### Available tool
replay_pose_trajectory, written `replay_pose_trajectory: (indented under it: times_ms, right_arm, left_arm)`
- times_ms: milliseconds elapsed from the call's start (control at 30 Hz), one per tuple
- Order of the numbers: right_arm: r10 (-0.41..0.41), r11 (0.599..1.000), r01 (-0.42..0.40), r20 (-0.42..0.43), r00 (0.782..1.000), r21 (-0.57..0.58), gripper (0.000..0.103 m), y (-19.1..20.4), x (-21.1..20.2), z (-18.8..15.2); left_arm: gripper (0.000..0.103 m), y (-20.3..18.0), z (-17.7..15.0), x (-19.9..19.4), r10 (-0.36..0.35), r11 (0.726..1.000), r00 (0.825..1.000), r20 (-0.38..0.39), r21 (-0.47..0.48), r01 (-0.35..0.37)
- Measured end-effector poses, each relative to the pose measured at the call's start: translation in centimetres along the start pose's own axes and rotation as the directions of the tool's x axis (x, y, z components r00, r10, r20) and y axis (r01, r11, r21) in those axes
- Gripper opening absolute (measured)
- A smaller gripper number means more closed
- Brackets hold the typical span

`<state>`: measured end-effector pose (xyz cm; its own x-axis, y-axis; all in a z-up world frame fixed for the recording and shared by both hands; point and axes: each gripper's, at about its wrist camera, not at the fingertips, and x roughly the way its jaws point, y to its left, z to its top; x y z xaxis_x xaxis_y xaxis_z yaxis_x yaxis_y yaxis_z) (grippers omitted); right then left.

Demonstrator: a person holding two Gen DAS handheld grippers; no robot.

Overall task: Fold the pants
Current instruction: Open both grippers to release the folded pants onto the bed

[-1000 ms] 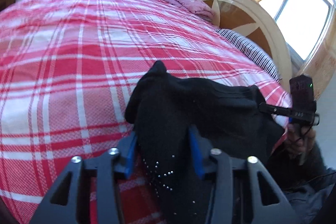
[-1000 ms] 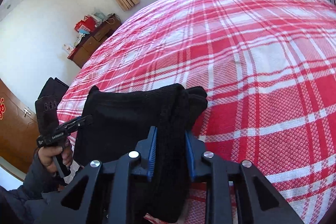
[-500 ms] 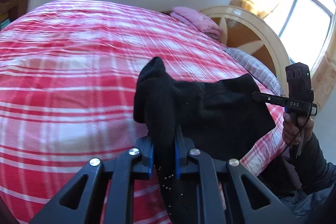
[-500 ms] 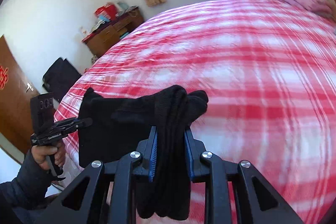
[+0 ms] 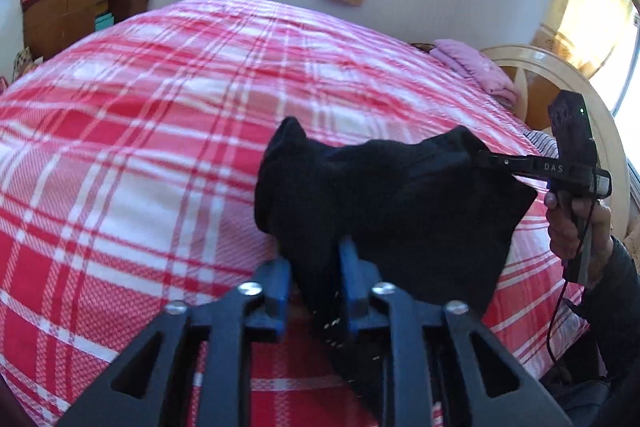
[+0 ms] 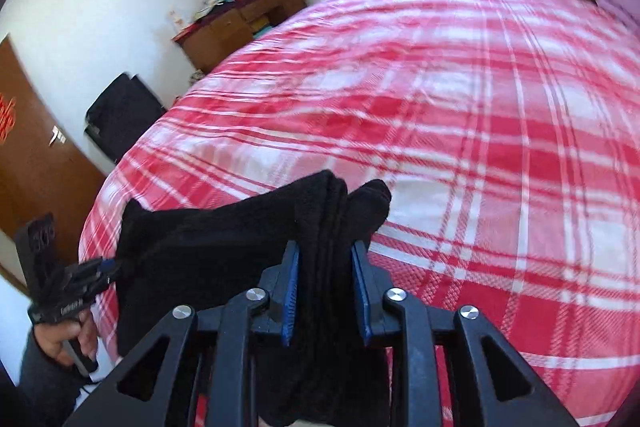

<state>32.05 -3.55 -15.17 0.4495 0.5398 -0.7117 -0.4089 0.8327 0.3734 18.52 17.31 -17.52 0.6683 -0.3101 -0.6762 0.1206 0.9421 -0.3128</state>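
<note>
The black pants (image 5: 400,195) hang bunched and stretched between my two grippers, above the near edge of the red plaid bed (image 5: 160,147). My left gripper (image 5: 314,259) has one bunched end between its blue pads; its jaws are opening a little and the cloth still sits between them. My right gripper (image 6: 325,255) pinches the other end of the pants (image 6: 200,247); its jaws are also easing open, with folded cloth filling the gap. Each view shows the other hand (image 5: 568,227) (image 6: 64,339) on its handle beside the bed.
The plaid bedspread (image 6: 480,107) stretches far ahead. A pink folded blanket (image 5: 476,67) lies by the cream headboard (image 5: 560,75). A wooden dresser (image 6: 240,23) with clutter stands by the far wall, a black chair (image 6: 120,115) near a brown door (image 6: 28,155).
Both grippers have swung sideways along the bed's edge with the pants, bringing the dresser and far window into view. The left jaws narrowed on the cloth, then widened again.
</note>
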Motion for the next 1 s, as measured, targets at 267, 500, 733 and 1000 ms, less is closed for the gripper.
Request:
replay_pose_trajectory:
  times_ms: [267, 500, 733, 1000]
  right_arm:
    - [-0.026, 0.999, 0.025, 0.037, 0.999, 0.043, 0.048, -1.3, -3.2, -2.7]
    - [-0.117, 0.992, 0.118, 0.019, 0.993, -0.05, 0.063, 0.0, -3.1, -6.3]
    - [-0.073, 0.995, 0.07, 0.042, 0.996, 0.067, 0.066, -2.8, -3.6, -6.6]
    - [-0.151, 0.987, 0.147, 0.08, 0.985, 0.059, 0.066, -3.1, -5.7, -6.7]
  left_arm:
    - [0.073, -1.0, -0.9, 0.1, 0.036, 0.999, 0.999, 0.034, 0.016, -0.037]
    - [0.08, -1.8, -1.2, 0.3, 0.093, 0.995, 0.994, 0.054, 0.037, -0.095]
    - [0.088, -2.4, -1.8, 0.2, 0.151, 0.986, 0.985, 0.085, 0.061, -0.157]
    - [0.093, -4.6, -1.0, -0.8, 0.298, 0.949, 0.952, 0.069, 0.084, -0.304]
